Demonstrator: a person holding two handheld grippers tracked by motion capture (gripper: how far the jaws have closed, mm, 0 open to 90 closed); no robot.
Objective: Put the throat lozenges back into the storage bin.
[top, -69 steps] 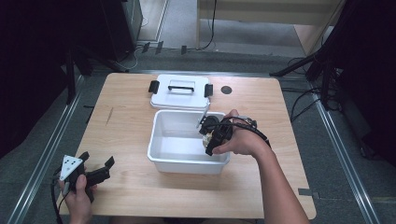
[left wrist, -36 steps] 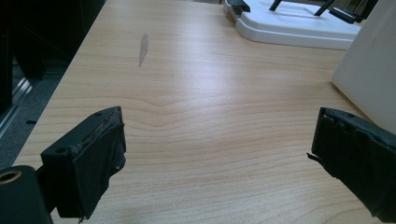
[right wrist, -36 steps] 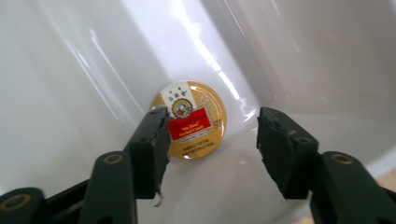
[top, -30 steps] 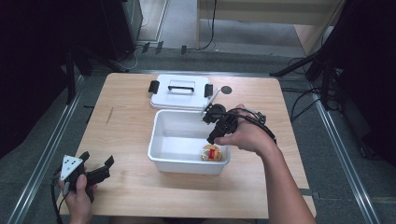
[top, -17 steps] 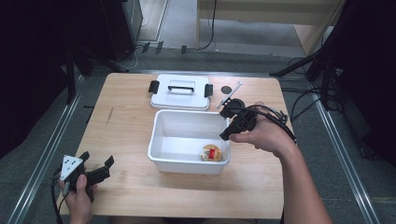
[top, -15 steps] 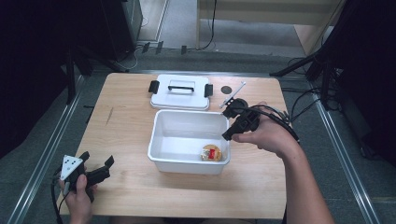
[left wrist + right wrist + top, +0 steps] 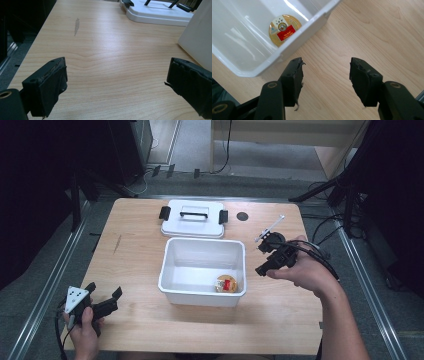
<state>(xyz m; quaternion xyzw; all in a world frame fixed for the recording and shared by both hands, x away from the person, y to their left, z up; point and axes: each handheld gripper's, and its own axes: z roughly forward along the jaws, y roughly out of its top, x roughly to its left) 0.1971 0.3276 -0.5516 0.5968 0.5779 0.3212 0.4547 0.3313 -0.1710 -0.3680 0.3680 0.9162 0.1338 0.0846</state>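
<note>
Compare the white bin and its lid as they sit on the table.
The bin is deep and open-topped, with a round gold item in its near right corner; the lid is flat and holds nothing. The lid has a black handle and black end latches; the bin shows none. The lid lies behind the bin, off it. Both are white plastic rectangles.

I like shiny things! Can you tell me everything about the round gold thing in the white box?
The round gold thing is a flat disc, like a tin lid or big coin, with a red label and small print too blurred to read. It lies flat on the floor of the white box, in the near right corner, close to the walls. No gripper touches it.
</note>
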